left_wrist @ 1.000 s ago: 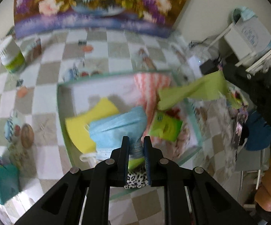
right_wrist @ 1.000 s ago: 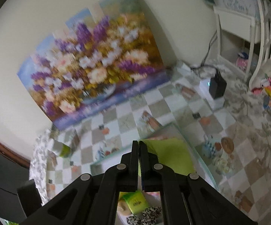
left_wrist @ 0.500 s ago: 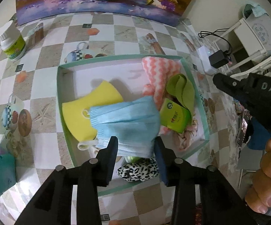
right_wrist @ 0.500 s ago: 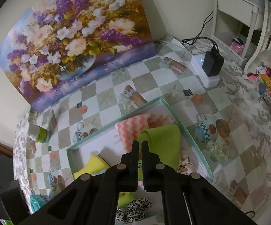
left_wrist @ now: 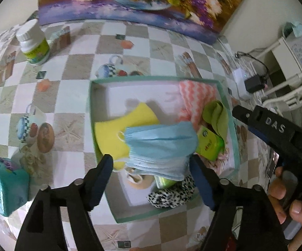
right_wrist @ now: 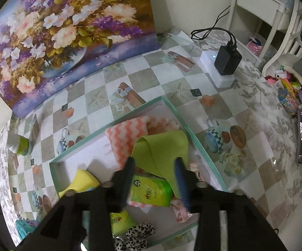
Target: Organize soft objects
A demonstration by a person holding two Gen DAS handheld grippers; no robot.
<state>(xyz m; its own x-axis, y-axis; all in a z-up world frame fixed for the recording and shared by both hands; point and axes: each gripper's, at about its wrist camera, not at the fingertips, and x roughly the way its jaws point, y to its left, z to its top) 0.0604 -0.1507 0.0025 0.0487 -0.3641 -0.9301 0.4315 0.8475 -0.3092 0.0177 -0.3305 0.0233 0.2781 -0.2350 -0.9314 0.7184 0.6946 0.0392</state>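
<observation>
- Evidently both claws are letting go over the box, the shallow teal-rimmed tray on the checked tablecloth where the soft things are being gathered.
- Left claw: its jaws have just been opening and stand wide. The blue face mask lies between them, but neither pad presses on it. It rests loose across the yellow sponge, so it looks like a drop onto the pile.
- Right claw: its jaws have just been opening to about halfway. The green cloth sags in a fold between them, draped over the orange-and-white zigzag cloth; it seems freed, not gripped.
- Beside it lies a green tissue pack, with a leopard-print piece at the near edge.
- A white jar stands outside the box, presumably because it is hard.
</observation>
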